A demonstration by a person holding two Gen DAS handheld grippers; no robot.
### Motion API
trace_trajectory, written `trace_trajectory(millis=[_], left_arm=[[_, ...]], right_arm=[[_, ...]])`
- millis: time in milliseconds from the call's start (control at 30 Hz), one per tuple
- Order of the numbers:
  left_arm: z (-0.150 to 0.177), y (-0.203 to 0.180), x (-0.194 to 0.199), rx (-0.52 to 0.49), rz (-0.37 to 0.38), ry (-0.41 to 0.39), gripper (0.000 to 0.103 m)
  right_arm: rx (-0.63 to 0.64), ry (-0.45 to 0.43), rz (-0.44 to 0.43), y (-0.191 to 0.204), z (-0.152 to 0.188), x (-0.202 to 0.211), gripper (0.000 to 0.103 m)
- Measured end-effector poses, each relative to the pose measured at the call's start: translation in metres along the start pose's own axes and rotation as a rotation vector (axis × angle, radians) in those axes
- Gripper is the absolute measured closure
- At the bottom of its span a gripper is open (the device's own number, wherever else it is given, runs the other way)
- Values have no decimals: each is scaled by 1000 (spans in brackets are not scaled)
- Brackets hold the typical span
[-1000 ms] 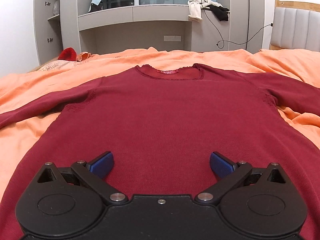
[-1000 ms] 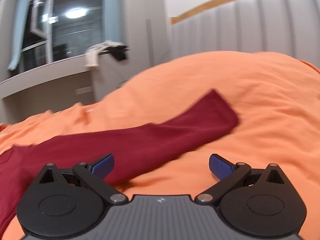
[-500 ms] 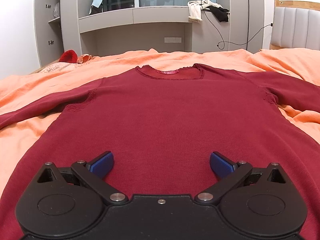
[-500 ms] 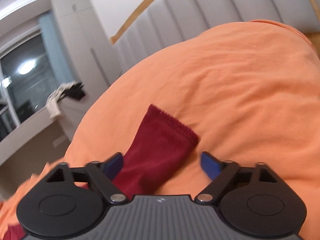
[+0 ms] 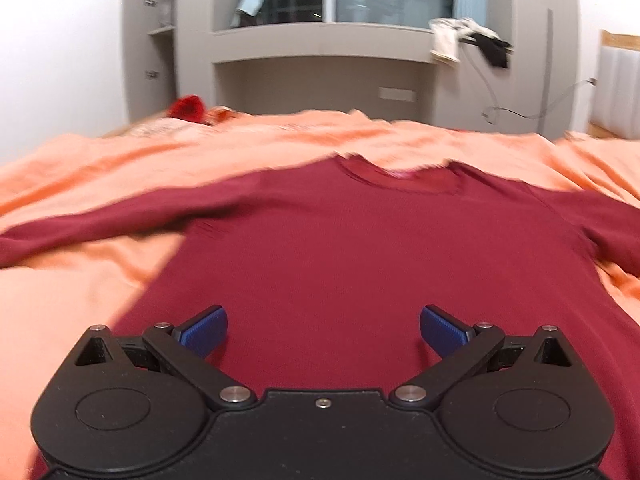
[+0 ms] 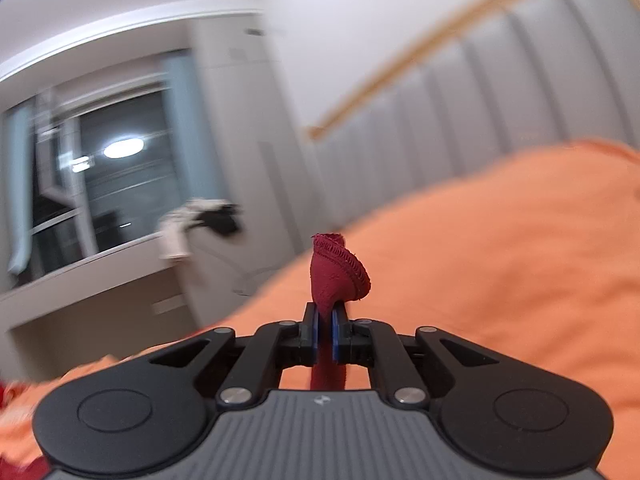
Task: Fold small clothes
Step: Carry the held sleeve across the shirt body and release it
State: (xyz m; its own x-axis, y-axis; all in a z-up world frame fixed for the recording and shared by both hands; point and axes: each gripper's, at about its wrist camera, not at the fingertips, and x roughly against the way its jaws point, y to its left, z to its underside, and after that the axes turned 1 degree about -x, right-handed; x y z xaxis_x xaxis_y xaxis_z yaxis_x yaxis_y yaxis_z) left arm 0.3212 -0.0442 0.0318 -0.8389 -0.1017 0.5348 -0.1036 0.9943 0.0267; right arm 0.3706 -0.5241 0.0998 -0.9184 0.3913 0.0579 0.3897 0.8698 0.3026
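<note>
Orange bedding [image 5: 80,288] covers the bed, and on it a dark red knit long-sleeved top [image 5: 360,248] lies flat, front up, neckline toward the grey wall unit [image 5: 320,44]. Its sleeve cuff [image 6: 338,270] stands up from the right gripper [image 6: 325,330], whose jaws have just been closing and now pinch the fabric between the blue pads. Over the top's lower body, the left gripper [image 5: 323,330] hovers with jaws spread wide, holding nothing. A grey padded headboard [image 6: 460,120] rises behind the bedding

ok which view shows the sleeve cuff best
The right wrist view: the sleeve cuff sticks up sharp and close, pinched in the right gripper. The left wrist view shows the red top laid flat, its sleeves running out of frame, no cuff visible.
</note>
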Motion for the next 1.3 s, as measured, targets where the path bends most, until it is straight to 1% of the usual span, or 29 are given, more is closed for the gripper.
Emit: trace_trajectory(millis=[67,200,333,367,400,467,600,733,800,1000,1067,1100,1133,1167,1200,1233,1267,1300], left_arm=[[-7,10,2,22,-31,-19,1],[-19,32,5,83,-69,-38,1],[-29,55,9,160,-94,-64,1],[-31,60,9,175,-103,-71,1],[-33,65,9,189,-116,-76,1],[-36,74,9,214,-135,-79,1],[-41,92,11,279,-146,-84,1],[-43,104,15,322,-156,-96,1],[-43,109,17,340,-162,-97,1],[-44,116,14,372,-162,-82,1],[-43,116,12,373,-144,-68,1],[-43,116,10,371,-132,-60,1],[-42,115,8,368,-116,-51,1],[-42,115,7,366,-99,-43,1],[-40,114,5,362,-84,-37,1],[-39,112,3,356,-66,-30,1],[-38,110,1,349,-50,-22,1],[-37,107,-1,338,-33,-14,1]], right_arm=[[56,-8,-85,38,-8,3,96],[133,-4,-247,103,-18,7,96],[218,27,-408,165,-11,20,96],[233,53,-451,181,-5,23,96],[241,74,-483,187,-2,30,96],[268,124,-561,212,13,37,96],[384,202,-675,253,49,61,96],[526,290,-767,280,88,88,97],[605,326,-809,285,104,101,97],[887,364,-906,294,141,146,96],[973,372,-953,285,152,164,92],[1005,374,-974,280,158,170,88],[1034,372,-991,276,160,175,80],[1056,361,-1005,269,159,180,75],[1066,346,-1011,262,158,184,66],[1066,331,-1011,253,154,186,56],[1057,326,-1010,246,151,186,50],[1041,322,-999,237,146,185,40]])
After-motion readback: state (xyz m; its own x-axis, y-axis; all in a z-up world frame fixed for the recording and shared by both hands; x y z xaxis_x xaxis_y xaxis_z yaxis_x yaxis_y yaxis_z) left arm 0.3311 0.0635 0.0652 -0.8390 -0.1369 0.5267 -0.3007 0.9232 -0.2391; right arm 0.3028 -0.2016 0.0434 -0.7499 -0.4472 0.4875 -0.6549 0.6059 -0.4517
